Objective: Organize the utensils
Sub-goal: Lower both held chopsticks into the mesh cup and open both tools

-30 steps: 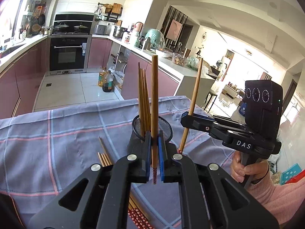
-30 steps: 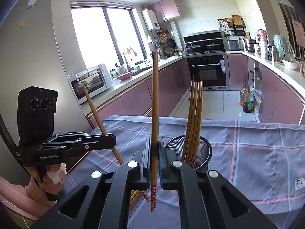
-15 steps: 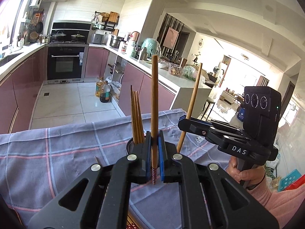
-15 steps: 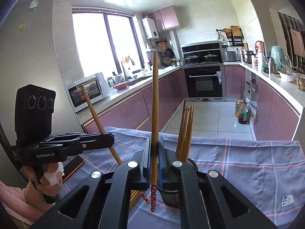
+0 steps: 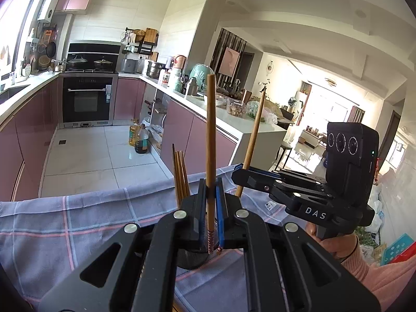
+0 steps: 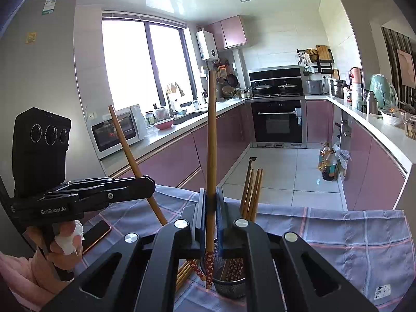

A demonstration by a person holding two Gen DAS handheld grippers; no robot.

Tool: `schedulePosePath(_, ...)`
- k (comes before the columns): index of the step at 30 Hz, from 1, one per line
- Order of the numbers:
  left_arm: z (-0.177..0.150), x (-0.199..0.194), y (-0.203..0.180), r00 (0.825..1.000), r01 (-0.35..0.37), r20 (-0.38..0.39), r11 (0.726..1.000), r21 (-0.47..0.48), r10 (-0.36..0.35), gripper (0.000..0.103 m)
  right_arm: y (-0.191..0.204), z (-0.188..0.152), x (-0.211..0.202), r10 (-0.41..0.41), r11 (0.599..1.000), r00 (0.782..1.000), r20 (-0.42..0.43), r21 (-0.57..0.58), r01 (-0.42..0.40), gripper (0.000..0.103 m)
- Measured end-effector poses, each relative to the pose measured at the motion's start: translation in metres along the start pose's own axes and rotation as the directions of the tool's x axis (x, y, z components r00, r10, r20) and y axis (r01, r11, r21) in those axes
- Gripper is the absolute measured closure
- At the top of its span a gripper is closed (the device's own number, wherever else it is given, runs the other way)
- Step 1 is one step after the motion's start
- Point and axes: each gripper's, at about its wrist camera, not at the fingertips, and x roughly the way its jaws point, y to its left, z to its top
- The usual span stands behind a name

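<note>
My left gripper (image 5: 210, 186) is shut on an upright wooden chopstick (image 5: 211, 130) with a patterned red lower end. My right gripper (image 6: 210, 191) is shut on a similar upright chopstick (image 6: 211, 135). Both hang just above a black mesh holder (image 6: 230, 287), which the jaws largely hide. Several chopsticks (image 6: 251, 192) stand in the holder. In the left wrist view the right gripper (image 5: 238, 174) shows at the right, clamping its chopstick (image 5: 253, 135). The right wrist view has the left gripper (image 6: 152, 186) at the left with its slanted chopstick (image 6: 124, 145). Loose chopsticks (image 6: 186, 270) lie on the cloth by the holder.
A grey-blue checked cloth (image 6: 338, 234) covers the table. A phone (image 6: 96, 234) lies on it near the person's left hand (image 6: 62, 244). Beyond the table edge are pink kitchen cabinets (image 5: 28, 130), an oven (image 5: 88, 98) and oil bottles (image 5: 139, 137) on the tiled floor.
Both grippers have risen with their chopsticks still clamped. The holder and its chopsticks have dropped lower in both views and now sit mostly behind the jaws.
</note>
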Motion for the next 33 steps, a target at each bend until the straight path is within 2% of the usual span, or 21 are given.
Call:
schedulePosePath(10, 0.001, 0.006, 0.000, 0.999, -0.048, 0.001, 0.999, 0.011, 0.048, 0.095, -0.008, 0.003, 0.014, -0.033, 0.999, 0.999, -0.002, -0.005, 0.033, 0.097)
schedulePosePath(26, -0.008, 0.021, -0.009, 0.992, -0.077, -0.101, 0.996, 0.036, 0.081, 0.096, -0.019, -0.009, 0.036, -0.048, 0.998, 0.997, -0.063, 0.033, 0.051, 0.097)
schedulePosePath(33, -0.012, 0.033, -0.017, 0.980, -0.085, -0.173, 0.993, 0.080, 0.098, 0.095, -0.025, -0.019, 0.047, -0.049, 0.998, 0.990, -0.129, 0.043, 0.055, 0.097)
